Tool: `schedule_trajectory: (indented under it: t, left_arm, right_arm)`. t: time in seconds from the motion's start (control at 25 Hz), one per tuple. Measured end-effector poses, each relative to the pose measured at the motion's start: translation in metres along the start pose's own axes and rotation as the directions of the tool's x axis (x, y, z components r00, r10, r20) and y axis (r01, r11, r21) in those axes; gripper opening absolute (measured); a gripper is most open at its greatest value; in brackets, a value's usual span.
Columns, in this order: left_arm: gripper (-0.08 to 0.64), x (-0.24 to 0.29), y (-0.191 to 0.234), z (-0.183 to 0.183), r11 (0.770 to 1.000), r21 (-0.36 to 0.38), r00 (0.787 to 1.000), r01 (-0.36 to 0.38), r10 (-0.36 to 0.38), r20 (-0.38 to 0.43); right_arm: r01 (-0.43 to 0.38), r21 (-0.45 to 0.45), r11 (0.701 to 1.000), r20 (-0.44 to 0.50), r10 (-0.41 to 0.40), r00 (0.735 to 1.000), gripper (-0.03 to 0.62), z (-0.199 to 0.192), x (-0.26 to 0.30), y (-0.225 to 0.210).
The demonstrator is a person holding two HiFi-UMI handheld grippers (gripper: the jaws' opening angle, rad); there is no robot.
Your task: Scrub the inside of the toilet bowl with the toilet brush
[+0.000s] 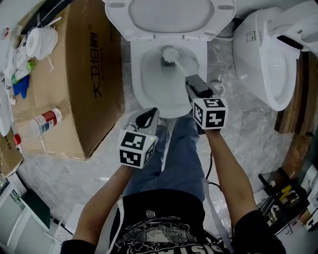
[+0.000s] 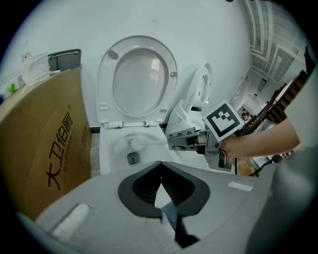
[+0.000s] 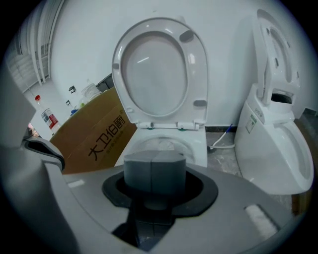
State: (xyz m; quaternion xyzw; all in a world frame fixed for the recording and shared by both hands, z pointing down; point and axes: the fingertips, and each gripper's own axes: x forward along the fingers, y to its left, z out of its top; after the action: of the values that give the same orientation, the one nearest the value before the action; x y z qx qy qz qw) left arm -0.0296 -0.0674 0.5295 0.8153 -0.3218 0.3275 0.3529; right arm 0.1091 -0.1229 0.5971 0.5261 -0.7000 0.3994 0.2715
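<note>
The white toilet bowl (image 1: 149, 82) stands open in front of me, seat and lid (image 1: 169, 15) raised. Inside it, the toilet brush's white bristle head (image 1: 169, 53) rests against the far wall of the bowl. Its handle slants back to my right gripper (image 1: 190, 82), which is shut on it above the bowl's right rim. The left gripper view shows the brush head (image 2: 134, 144) and the right gripper (image 2: 174, 141) clamped on the handle. In the right gripper view the closed jaws hide the brush. My left gripper (image 1: 147, 119) hovers by the bowl's front rim, shut, holding nothing.
A large cardboard box (image 1: 84, 74) stands close on the toilet's left, with a red-labelled bottle (image 1: 47, 119) and a paper roll (image 1: 37, 42) on it. A second white toilet (image 1: 268, 59) stands at the right. The person's jeans-clad legs are below the bowl. The floor is marble tile.
</note>
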Motion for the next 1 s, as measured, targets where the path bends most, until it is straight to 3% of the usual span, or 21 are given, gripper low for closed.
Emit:
schedule_trajectory:
  t: [0.4, 0.72, 1.0]
  left_arm:
    - [-0.006, 0.017, -0.016, 0.014, 0.996, 0.061, 0.998, 0.064, -0.066, 0.022]
    - [-0.006, 0.018, -0.020, 0.004, 0.994, 0.051, 0.995, 0.092, -0.093, 0.022]
    - [-0.006, 0.011, -0.016, -0.005, 0.996, 0.028, 0.996, 0.086, -0.086, 0.029]
  right_arm:
    - [0.125, 0.064, 0.990, -0.036, -0.123, 0.992, 0.164, -0.042, -0.057, -0.037]
    - [0.118, 0.079, 0.990, -0.126, -0.107, 0.986, 0.164, -0.092, -0.092, -0.013]
    - [0.034, 0.038, 0.999, -0.219, -0.025, 0.975, 0.164, -0.129, -0.109, 0.026]
